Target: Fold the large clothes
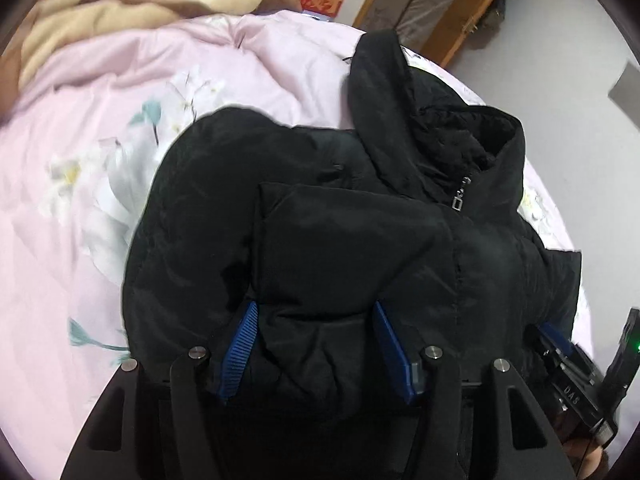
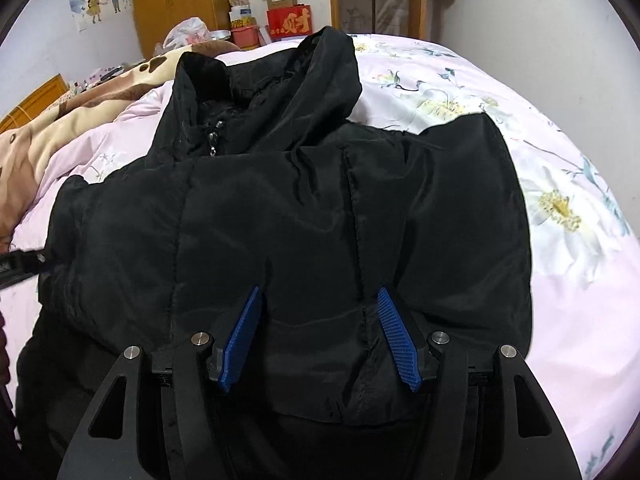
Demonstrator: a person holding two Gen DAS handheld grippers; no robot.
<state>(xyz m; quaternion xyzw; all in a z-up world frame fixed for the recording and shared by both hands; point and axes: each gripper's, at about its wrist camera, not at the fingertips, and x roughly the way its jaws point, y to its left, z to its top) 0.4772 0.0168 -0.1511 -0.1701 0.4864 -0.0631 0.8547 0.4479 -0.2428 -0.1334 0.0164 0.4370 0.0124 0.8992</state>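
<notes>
- We are working on a black padded jacket [image 1: 352,248] that is lying on a pink flowered bedcover [image 1: 100,208], hood [image 1: 384,92] toward the far side, zip pull [image 1: 460,196] showing near the collar.
- We are reading the jacket as already partly folded: a sleeve or side panel is lying across the front, and the near edge is bunching under both grippers.
- We are holding the left gripper [image 1: 316,344] with its jaws roughly half open; a puffy fold of jacket is sitting between the blue pads, but they are not squeezing it, so nothing is held.
- We are keeping the right gripper [image 2: 320,336] at a similar half-open spread over the jacket's near hem, along a stitched seam; cloth is lying between its pads too, ungripped.
- We are judging the main risk to be springback: with both sets of jaws loose, the padded fill could push the fold open again.
- We are also watching for a thin grab: closing on the top layer only would drag that layer and leave the bulk behind, skewing the fold.
- We are noting the slick bedcover could slide or wrinkle along with the jacket if we pull sideways.
- We are wary of the loose hood, which could flop out of the bundle at the next fold.
</notes>
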